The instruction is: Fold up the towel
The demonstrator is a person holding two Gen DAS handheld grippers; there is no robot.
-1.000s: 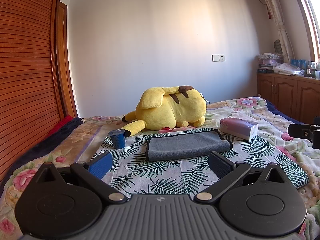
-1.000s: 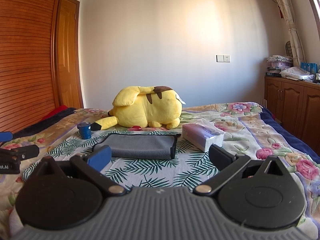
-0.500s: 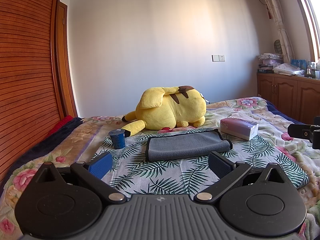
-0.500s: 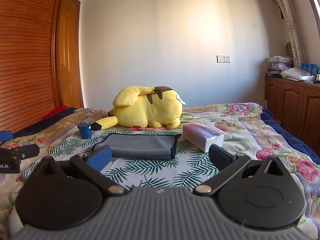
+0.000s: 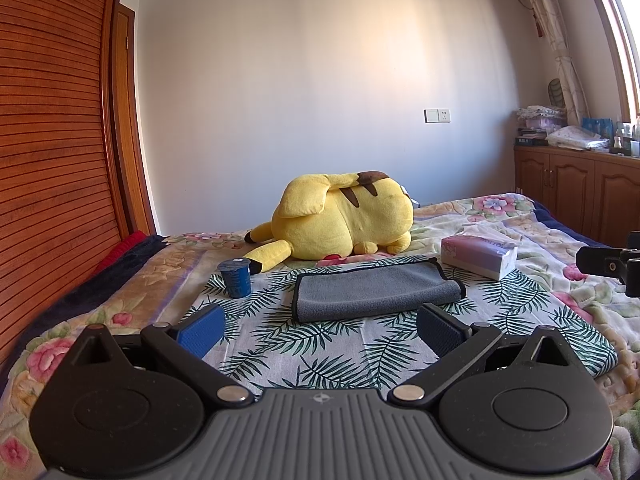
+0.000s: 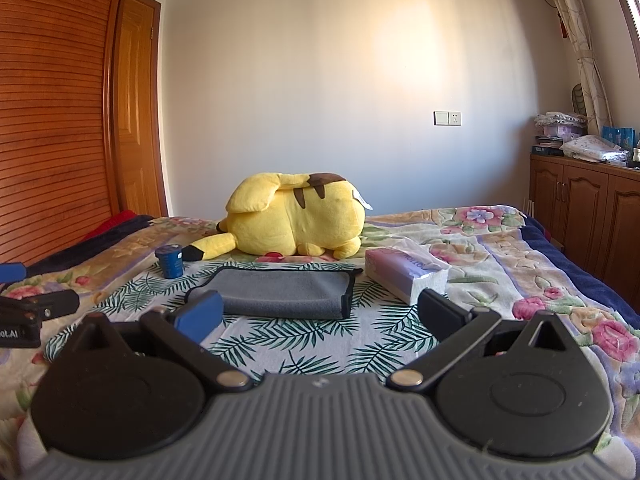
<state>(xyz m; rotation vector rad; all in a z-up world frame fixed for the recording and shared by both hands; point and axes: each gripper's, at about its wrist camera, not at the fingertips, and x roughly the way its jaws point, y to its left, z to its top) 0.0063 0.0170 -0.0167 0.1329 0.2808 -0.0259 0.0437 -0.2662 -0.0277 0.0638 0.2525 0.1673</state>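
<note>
A grey towel (image 5: 376, 290) with a dark edge lies folded on a palm-leaf cloth (image 5: 320, 344) on the bed; it also shows in the right wrist view (image 6: 280, 292). My left gripper (image 5: 320, 330) is open and empty, a short way in front of the towel. My right gripper (image 6: 320, 314) is open and empty, also just short of the towel. Each gripper shows at the edge of the other's view, the right one (image 5: 612, 266) and the left one (image 6: 28, 312).
A yellow plush toy (image 5: 344, 222) lies behind the towel. A blue cup (image 5: 236, 278) stands to the towel's left and a tissue pack (image 5: 478, 254) to its right. A wooden wardrobe (image 5: 52, 140) is on the left, wooden cabinets (image 5: 580, 196) on the right.
</note>
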